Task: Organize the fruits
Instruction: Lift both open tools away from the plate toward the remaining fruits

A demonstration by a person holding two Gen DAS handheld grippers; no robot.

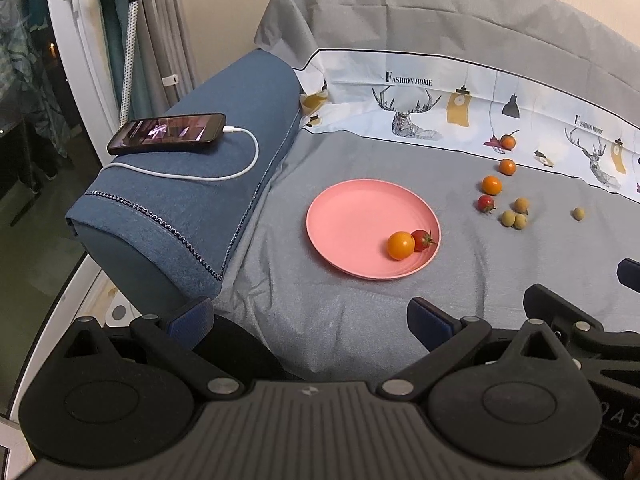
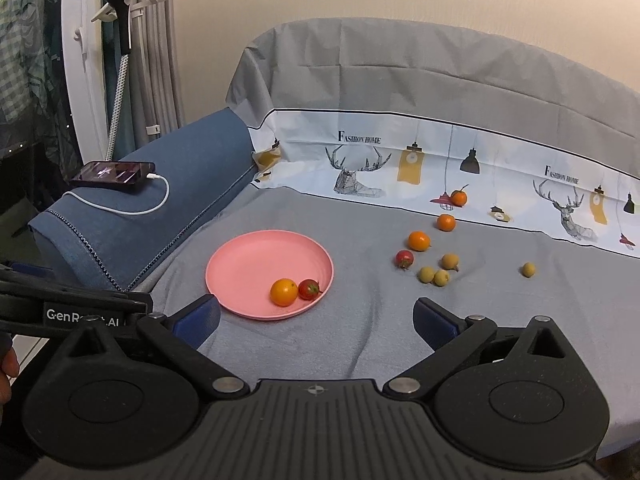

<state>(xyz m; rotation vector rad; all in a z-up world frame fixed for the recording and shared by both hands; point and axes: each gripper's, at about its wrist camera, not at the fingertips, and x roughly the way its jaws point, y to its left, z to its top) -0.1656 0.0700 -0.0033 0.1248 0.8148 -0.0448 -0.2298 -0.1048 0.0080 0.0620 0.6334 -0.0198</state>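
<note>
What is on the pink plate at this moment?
The pink plate holds two fruits near its right front rim: an orange fruit and a red tomato, side by side. The rest is bare; nothing is hidden.

Both grippers are the same build: matte black plastic with two big round hubs, silver pivot screws and crossed linkage arms. The left gripper (image 1: 310,320) has dark blue textured pads (image 1: 430,318) on its fingers, same on the right gripper (image 2: 316,318). Ribbed grey centre plate with a small crosshair mark. White "GenRobot.AI" lettering shows on one side bar.
</note>
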